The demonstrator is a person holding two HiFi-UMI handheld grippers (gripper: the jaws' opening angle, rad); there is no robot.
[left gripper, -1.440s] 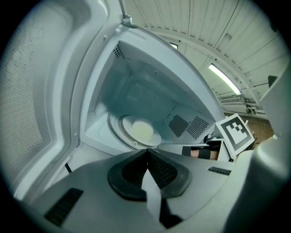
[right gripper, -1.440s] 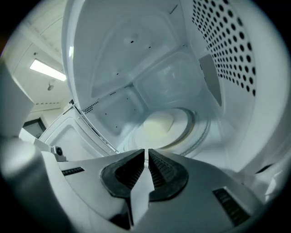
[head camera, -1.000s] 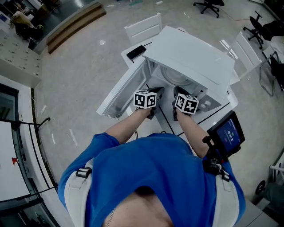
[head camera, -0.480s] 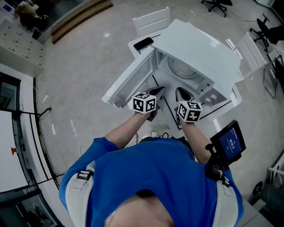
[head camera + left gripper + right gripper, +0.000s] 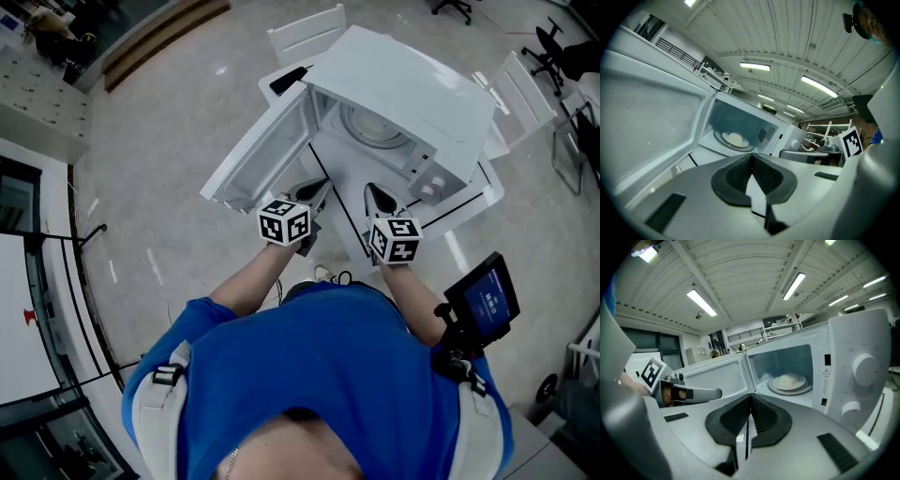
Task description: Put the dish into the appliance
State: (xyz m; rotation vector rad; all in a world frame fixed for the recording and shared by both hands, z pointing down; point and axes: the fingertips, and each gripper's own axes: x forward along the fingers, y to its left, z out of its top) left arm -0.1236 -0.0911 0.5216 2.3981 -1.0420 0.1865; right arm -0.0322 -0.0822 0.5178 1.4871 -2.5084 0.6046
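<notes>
1. Pressing flat together, the jaws of the left gripper (image 5: pixel 751 161) and the right gripper (image 5: pixel 750 404) pinch nothing, so the carrying looks finished.
2. Both hang side by side just outside the microwave (image 5: pixel 412 84), clear of its mouth.
3. The dish (image 5: pixel 789 380) sits on the turntable (image 5: pixel 777 389) inside.
4. The door (image 5: pixel 253 164) stands swung wide, probably the next thing to shut.

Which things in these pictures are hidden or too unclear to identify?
- Contents of the dish: right gripper view, too small; only a pale mound.
- Warning label: right gripper view, print too small.
- Black object: head view, beside the microwave, too small to identify.
</notes>
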